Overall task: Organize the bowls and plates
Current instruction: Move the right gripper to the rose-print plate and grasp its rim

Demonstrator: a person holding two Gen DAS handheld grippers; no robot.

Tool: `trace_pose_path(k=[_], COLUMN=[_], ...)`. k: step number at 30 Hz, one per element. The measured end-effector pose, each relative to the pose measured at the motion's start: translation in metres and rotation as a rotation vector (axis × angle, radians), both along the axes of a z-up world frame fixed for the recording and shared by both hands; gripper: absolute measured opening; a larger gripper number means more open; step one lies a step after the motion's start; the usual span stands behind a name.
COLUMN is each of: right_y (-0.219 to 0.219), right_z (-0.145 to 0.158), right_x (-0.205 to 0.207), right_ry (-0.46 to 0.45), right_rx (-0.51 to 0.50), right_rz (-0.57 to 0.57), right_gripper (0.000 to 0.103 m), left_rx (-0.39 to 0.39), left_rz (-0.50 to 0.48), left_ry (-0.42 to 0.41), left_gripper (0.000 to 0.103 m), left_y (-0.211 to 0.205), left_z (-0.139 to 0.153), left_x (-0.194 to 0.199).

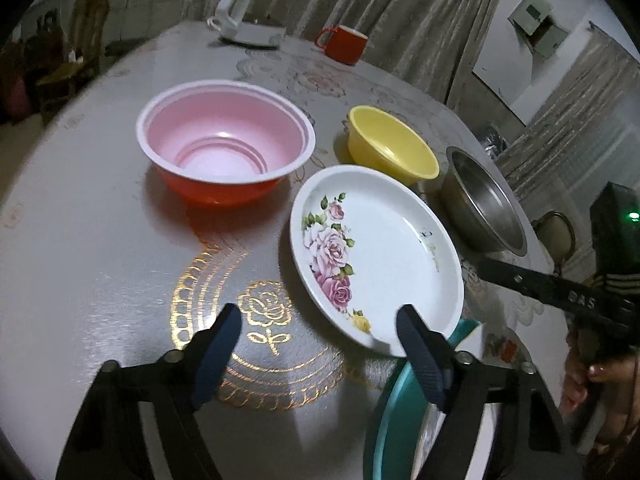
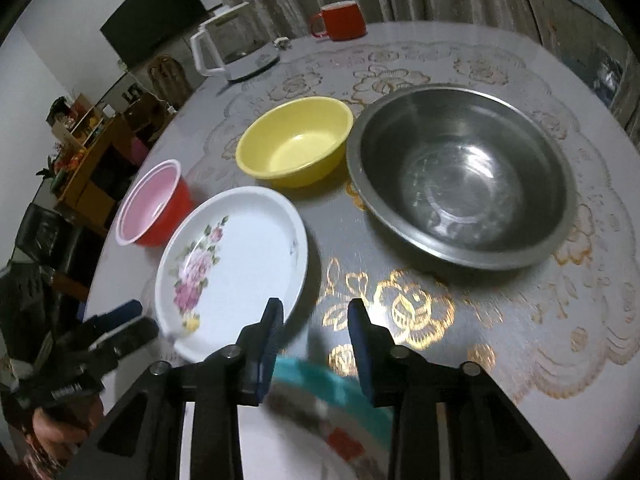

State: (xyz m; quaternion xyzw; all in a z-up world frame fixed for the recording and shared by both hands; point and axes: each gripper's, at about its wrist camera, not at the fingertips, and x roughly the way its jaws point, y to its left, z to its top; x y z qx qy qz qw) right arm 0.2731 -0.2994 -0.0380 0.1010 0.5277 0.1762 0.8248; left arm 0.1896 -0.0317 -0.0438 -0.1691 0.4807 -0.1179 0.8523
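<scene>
Left hand-held gripper (image 1: pixel 318 330) is angled down, jaws wide, nothing gripped. Right hand-held gripper (image 2: pixel 316 318): a blurry teal-rimmed plate (image 2: pixel 340 390) is seen between its jaws, grip can't be told.

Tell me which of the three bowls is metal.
The steel bowl, the grey shiny one beside the yellow bowl. The third, the red bowl, has a pink inside.
</scene>
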Motion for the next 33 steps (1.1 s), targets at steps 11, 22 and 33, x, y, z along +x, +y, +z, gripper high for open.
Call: trace_pose_path(k=[11, 22, 33], right_y=[0.023, 0.03, 0.052], right_z=[-0.019, -0.027, -0.018], right_x=[0.028, 0.032, 0.013], right_ry=[0.038, 0.052, -0.049], right_rx=[0.045, 0.057, -0.059], right_rz=[0.0, 0.001, 0.106], right_gripper=[0.027, 0.023, 0.023], left_rx=[-0.019, 0.026, 0.026], left_rz=[-0.039, -0.15, -0.13], left_ry=[-0.031, -0.097, -0.147], left_gripper=[0.057, 0.054, 0.052], left_y=[-0.004, -0.024, -0.011], left_z=[-0.007, -0.008, -0.01], left_x=[0.007, 0.012, 0.009])
